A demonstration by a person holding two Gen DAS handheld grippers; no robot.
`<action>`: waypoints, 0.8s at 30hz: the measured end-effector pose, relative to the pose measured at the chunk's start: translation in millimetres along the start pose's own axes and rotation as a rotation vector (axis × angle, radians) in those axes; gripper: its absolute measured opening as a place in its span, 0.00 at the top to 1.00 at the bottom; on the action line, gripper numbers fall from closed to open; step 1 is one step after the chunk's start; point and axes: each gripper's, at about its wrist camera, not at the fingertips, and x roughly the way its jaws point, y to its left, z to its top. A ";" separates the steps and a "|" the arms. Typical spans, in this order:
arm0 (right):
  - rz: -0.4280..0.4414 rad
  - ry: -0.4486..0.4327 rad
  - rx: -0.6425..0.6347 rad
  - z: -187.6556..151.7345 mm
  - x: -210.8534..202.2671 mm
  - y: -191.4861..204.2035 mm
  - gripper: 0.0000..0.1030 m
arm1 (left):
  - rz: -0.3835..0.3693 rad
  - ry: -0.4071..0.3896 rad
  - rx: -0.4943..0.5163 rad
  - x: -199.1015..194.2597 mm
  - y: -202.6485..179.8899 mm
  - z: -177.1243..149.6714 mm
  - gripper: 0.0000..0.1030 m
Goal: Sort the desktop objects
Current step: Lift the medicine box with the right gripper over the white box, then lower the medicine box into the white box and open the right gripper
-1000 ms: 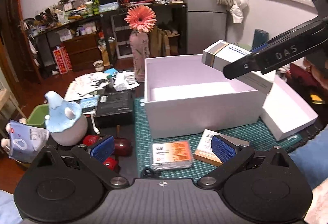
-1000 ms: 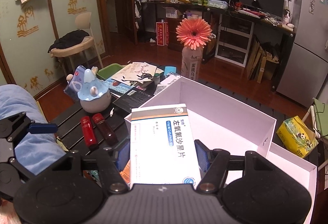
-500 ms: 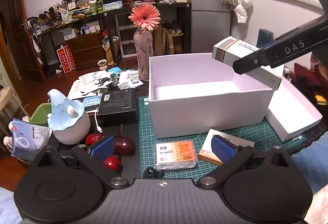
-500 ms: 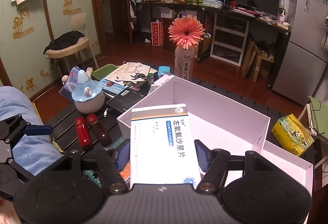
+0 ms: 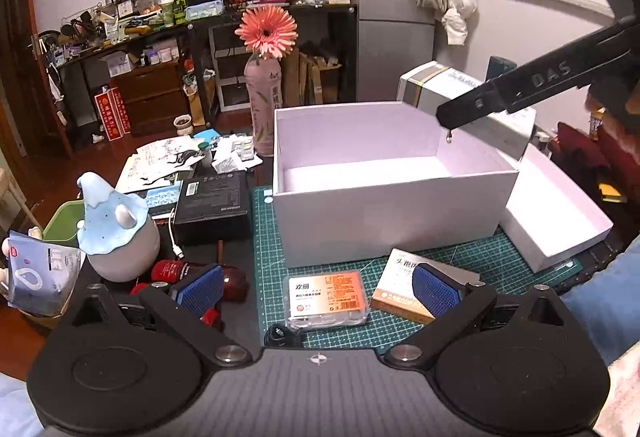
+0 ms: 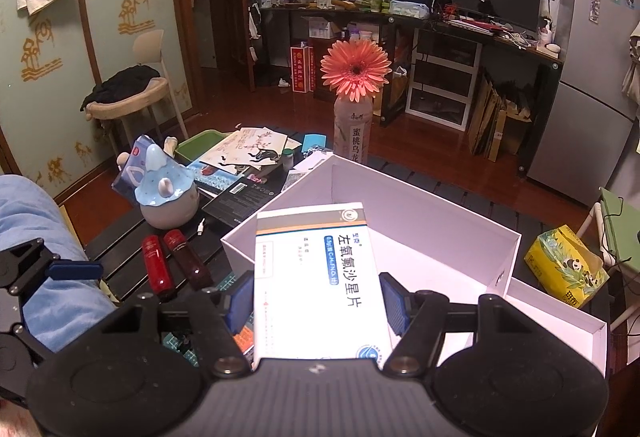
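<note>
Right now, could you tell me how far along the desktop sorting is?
Nothing looks sorted yet: the white box shows only bare walls and floor. In hand: the right tongs grip a white medicine carton held above the box's rim. Left to do: the orange-labelled plastic case and the tan-edged carton on the green mat, beneath the open left tongs, plus two red bottles.

Lived-in home: fridge (image 5: 384,9), cluttered desk (image 6: 460,25)
</note>
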 end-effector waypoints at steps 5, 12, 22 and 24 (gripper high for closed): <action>0.005 -0.001 0.008 0.2 3.7 -0.6 0.38 | 0.000 0.000 0.009 0.6 -1.1 -0.7 0.01; 0.005 -0.009 0.026 2.0 9.2 -4.4 0.38 | -0.007 -0.012 0.025 -1.0 -4.2 -0.4 0.01; 0.007 0.027 0.056 7.5 36.0 -12.6 0.38 | -0.009 -0.006 0.054 2.1 -8.6 -0.3 0.01; 0.001 0.041 0.054 10.9 45.1 -14.6 0.38 | -0.013 -0.001 0.049 3.4 -8.2 -0.1 0.01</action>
